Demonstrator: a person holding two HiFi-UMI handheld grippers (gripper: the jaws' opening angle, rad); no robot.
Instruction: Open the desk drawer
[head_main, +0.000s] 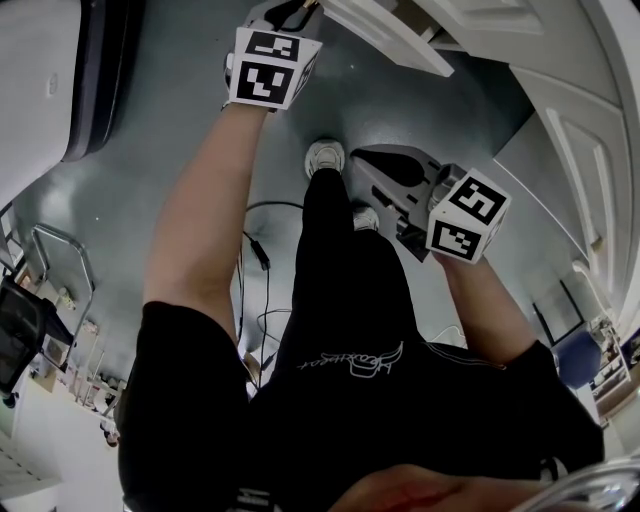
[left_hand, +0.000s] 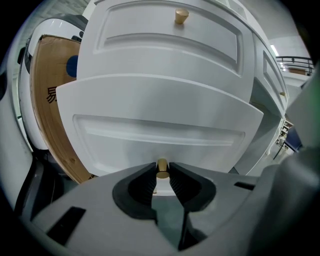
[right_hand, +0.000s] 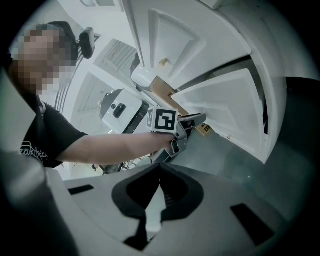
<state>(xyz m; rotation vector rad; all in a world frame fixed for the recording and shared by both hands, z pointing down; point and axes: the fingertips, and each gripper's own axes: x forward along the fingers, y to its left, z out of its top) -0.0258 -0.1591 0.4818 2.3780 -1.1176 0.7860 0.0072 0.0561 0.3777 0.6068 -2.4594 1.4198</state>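
The white desk (left_hand: 165, 45) rises beyond the left gripper (left_hand: 163, 169). Its drawer (left_hand: 160, 125) juts out just ahead of the jaws, which clamp the brass knob (left_hand: 162, 175). The right gripper (right_hand: 160, 167) is pinched together, empty.

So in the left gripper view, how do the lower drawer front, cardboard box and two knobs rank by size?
1. Lower drawer front, nearest the camera.
2. Cardboard box, partly hidden.
3. Upper knob and the knob between the jaws: too alike to rank.

light: even, dim, bluish | edges: strong fisheye warp, dark vignette | focus: mostly sharp
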